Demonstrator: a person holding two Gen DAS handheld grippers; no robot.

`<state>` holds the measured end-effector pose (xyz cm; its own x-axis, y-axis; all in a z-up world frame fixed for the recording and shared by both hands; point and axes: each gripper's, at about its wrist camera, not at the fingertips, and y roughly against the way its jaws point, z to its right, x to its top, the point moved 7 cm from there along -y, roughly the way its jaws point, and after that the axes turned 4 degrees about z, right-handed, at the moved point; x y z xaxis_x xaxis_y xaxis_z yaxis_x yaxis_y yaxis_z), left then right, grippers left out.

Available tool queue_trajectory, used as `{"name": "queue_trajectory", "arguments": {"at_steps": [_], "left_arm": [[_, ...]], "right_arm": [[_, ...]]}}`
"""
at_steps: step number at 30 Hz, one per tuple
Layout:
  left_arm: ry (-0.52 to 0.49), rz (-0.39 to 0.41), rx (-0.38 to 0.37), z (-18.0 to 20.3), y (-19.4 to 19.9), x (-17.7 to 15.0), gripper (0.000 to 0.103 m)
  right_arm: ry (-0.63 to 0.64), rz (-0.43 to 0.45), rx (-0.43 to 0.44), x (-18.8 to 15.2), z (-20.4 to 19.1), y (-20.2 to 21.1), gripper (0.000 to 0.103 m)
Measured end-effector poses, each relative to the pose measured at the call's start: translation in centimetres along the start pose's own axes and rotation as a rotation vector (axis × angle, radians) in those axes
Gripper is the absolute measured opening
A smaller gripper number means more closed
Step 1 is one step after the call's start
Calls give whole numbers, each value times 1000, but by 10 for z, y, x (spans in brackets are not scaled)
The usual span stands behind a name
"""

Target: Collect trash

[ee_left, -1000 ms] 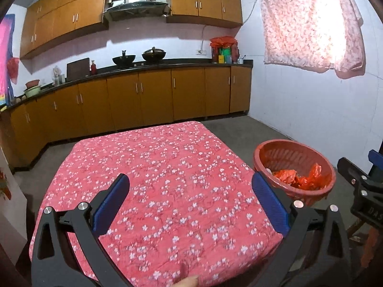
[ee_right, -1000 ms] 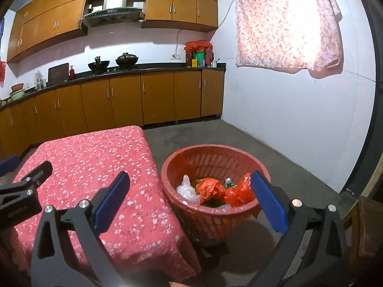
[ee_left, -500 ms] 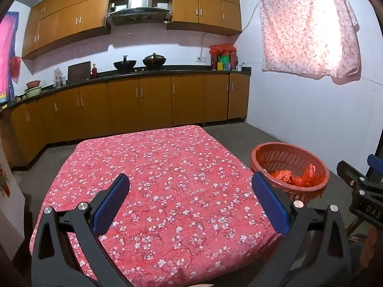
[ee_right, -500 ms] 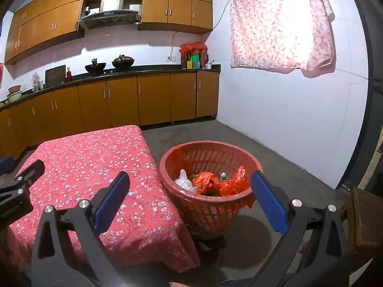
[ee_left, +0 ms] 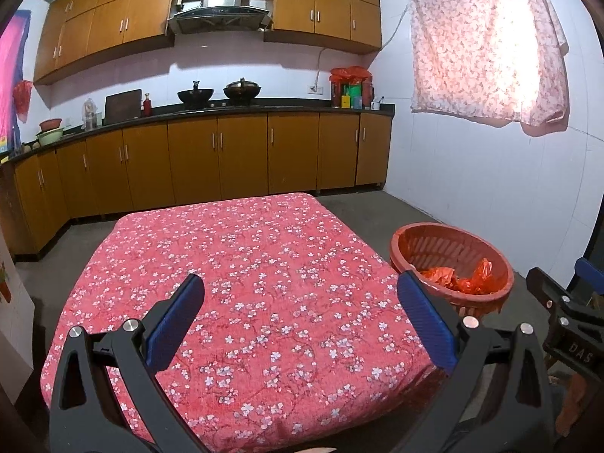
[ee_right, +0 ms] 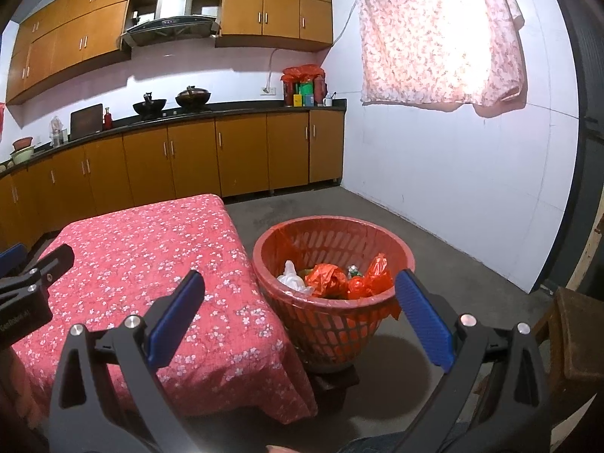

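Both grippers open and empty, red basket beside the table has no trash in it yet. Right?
Not quite. The red basket already holds trash: red bags and a white one, per the right wrist view. Left gripper and right gripper are open and empty.

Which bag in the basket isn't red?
The white bag, at the left side of the red basket. The crumpled bags beside it are red-orange.
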<state>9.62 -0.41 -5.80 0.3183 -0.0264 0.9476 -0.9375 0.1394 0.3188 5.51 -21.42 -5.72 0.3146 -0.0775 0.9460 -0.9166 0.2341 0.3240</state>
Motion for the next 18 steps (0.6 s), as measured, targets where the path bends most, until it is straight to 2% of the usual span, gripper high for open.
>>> {"name": "queue_trajectory", "arguments": {"at_steps": [18], "left_arm": [[-5, 1, -4, 3, 1, 0, 101]], "right_arm": [[-9, 17, -7, 7, 4, 3, 99]]}}
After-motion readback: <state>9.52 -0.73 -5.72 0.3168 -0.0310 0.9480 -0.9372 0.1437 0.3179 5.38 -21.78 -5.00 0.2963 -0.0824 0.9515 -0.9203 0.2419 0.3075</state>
